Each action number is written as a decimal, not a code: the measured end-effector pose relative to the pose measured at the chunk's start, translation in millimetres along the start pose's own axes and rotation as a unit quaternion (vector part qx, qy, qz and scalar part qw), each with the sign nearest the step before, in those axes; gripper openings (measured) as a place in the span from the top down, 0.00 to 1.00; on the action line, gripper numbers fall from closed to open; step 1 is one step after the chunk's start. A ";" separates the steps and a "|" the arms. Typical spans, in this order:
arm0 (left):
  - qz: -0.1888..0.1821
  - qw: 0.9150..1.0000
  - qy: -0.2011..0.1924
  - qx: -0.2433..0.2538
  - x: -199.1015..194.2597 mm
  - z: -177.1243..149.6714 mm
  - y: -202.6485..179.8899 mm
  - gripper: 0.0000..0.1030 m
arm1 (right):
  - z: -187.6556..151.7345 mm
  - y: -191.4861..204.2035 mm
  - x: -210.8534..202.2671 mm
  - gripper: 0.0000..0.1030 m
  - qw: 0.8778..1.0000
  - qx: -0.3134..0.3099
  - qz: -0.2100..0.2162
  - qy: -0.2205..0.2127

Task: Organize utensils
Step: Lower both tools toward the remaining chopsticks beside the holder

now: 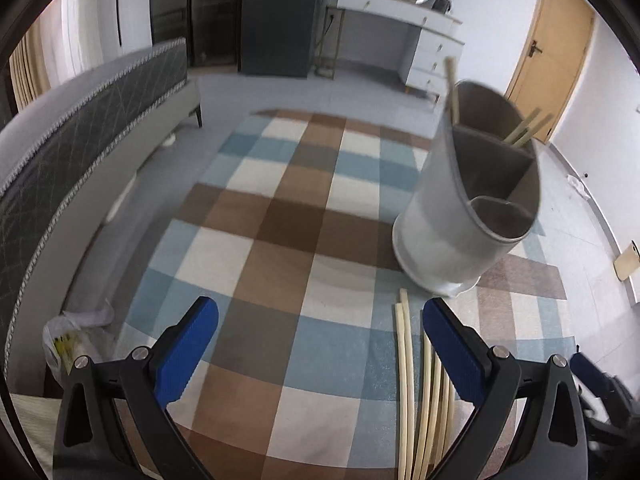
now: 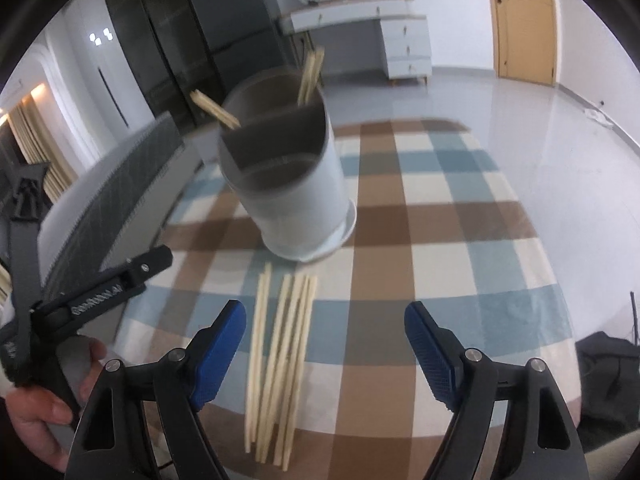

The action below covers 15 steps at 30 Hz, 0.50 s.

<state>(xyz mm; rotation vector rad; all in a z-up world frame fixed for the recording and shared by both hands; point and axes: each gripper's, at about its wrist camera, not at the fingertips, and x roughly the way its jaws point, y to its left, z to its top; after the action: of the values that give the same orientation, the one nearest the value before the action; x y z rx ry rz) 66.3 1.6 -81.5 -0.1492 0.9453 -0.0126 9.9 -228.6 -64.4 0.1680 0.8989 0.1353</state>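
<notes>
We had both grippers, left (image 1: 320, 322) and right (image 2: 325, 326), wide open and empty, loose chopsticks (image 2: 280, 364) flat on the checked cloth (image 2: 440, 240), just beside the holder (image 2: 292, 184) (a few already inside).

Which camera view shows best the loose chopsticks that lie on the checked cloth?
The right wrist view: the loose chopsticks lie there almost whole, side by side in front of the grey utensil holder. In the left wrist view the chopsticks are partly hidden behind one jaw and cut off by the bottom edge.
</notes>
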 end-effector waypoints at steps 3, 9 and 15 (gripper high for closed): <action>0.002 1.000 0.022 -0.015 7.7 3.5 3.8 0.03 | 2.5 -1.1 26.5 0.32 0.999 0.000 0.002 0.040; 0.025 0.998 0.059 -0.017 17.3 5.0 6.7 0.03 | 12.2 3.3 80.6 0.52 0.994 -0.030 -0.023 0.106; 0.023 0.996 0.079 -0.037 22.8 6.4 15.7 0.03 | 15.7 7.1 104.6 0.57 0.991 -0.033 -0.025 0.127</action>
<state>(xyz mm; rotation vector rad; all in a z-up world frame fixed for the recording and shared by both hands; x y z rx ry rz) 84.0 16.2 -98.3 -0.1979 1.1068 0.0537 86.3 -203.5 -133.6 0.0666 1.1505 0.1412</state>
